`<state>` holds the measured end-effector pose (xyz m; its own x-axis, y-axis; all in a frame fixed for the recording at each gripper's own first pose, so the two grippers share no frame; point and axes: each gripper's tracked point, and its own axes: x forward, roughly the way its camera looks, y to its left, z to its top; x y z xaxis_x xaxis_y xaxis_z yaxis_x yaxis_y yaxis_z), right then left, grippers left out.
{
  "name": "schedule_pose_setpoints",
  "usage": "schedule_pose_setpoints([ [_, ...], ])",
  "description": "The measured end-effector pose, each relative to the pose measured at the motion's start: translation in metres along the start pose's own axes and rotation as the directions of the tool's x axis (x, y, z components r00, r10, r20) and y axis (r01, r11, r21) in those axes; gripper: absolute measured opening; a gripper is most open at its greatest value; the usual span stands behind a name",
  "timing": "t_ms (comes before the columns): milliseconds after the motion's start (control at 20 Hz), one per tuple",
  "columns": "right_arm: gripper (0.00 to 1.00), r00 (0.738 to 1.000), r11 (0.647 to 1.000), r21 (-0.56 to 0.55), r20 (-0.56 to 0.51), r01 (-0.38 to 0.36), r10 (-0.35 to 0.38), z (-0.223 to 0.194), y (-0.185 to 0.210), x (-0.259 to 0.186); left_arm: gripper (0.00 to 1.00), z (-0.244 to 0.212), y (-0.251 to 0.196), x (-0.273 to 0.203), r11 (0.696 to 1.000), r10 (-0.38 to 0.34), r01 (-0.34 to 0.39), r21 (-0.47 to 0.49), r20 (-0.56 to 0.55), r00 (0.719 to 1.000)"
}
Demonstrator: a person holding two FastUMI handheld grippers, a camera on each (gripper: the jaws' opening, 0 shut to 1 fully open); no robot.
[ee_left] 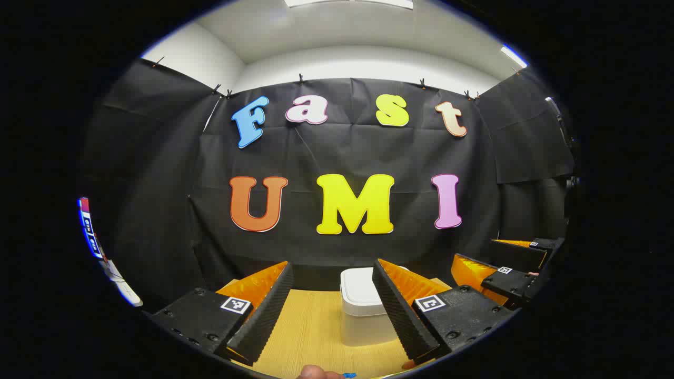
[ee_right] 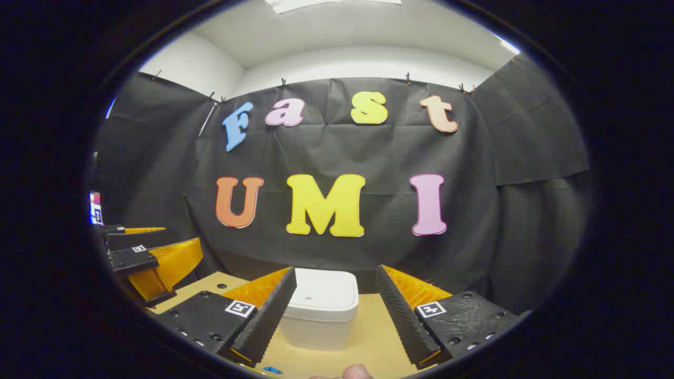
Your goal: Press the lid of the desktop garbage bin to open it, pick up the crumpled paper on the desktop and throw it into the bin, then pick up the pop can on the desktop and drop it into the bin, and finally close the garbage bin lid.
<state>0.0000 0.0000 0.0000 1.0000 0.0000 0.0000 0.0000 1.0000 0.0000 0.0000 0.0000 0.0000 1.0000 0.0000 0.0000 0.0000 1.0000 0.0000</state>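
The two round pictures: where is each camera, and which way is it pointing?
Left gripper view: rides the left gripper, faces the white bin and back wall; right gripper alongside.
Right gripper view: rides the right gripper, faces the bin; left gripper alongside.
Shared: closed bin, wooden table.

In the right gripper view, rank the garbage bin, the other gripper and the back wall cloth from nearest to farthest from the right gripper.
1. Garbage bin: dead ahead between the open fingers, lid closed.
2. Left gripper: off to the left edge, similar range, too close to call against the bin.
3. Black cloth wall: behind the bin, clearly farthest.
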Motion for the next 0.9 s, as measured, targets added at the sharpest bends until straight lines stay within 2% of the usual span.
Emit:
schedule_pose_setpoints([
  [150, 0.95, 1.0, 1.0, 0.014, 0.009, -0.005, 0.005, 0.001, -0.007, 0.002, 0.97, 0.001, 0.0, 0.004, 1.0, 0.02, -0.02, 0.013, 0.0, 1.0],
  [350, 0.95, 0.999, 1.0, 0.023, -0.046, -0.013, 0.014, -0.011, -0.01, 0.012, 0.97, 0.001, -0.003, 0.007, 0.999, 0.023, -0.023, 0.038, 0.005, 1.0],
  [700, 0.95, 0.998, 0.998, 0.027, -0.031, -0.061, 0.061, -0.008, 0.005, 0.017, 0.97, 0.002, 0.001, 0.009, 0.998, 0.044, -0.044, 0.05, 0.005, 0.999],
  [900, 0.95, 0.998, 0.998, 0.025, -0.018, -0.055, 0.056, -0.002, 0.0, 0.021, 0.98, 0.002, -0.003, 0.012, 0.998, 0.038, -0.038, 0.041, 0.005, 0.999],
])
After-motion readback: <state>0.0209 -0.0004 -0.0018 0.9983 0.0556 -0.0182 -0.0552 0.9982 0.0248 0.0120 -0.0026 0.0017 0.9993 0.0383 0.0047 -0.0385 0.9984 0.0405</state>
